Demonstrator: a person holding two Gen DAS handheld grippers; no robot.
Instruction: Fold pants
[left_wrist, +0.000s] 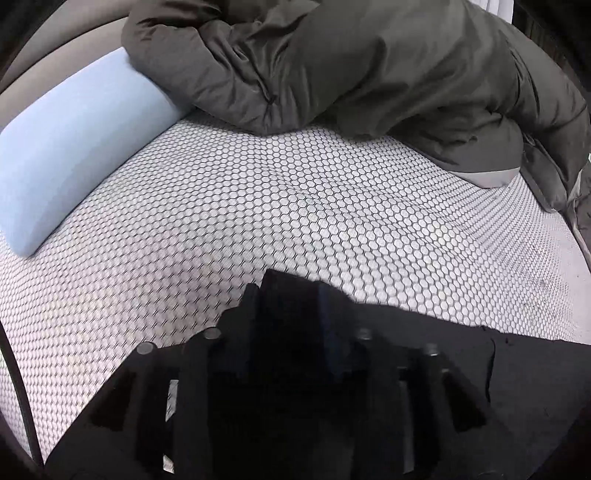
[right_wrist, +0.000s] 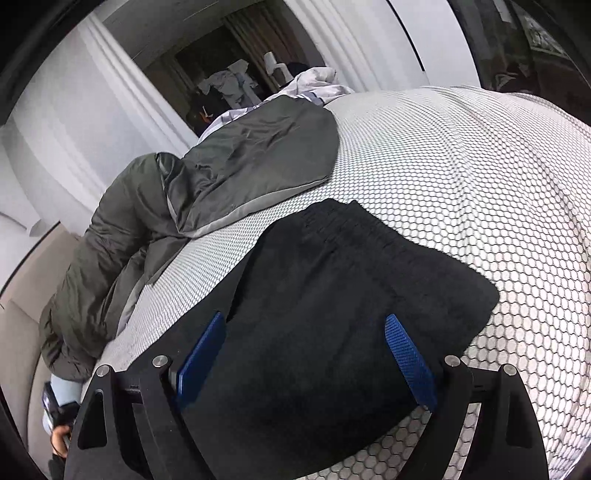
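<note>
The black pants (right_wrist: 351, 280) lie folded into a thick rectangle on the white honeycomb-patterned bed cover (right_wrist: 480, 177). My right gripper (right_wrist: 304, 318) hovers over their near end, open wide, its blue pads (right_wrist: 406, 354) standing on either side of the cloth without pressing it. In the left wrist view the pants (left_wrist: 480, 369) fill the lower right as a dark sheet. My left gripper (left_wrist: 291, 295) is dark and partly blurred, and it looks shut on a bunched fold of the black cloth that rises between its fingers.
A dark grey-green padded quilt (left_wrist: 369, 74) is heaped along the far side of the bed, also seen as the quilt (right_wrist: 251, 173). A light blue pillow (left_wrist: 74, 147) lies at the left. A hand (right_wrist: 59, 439) shows at the lower left. White walls and a doorway stand behind.
</note>
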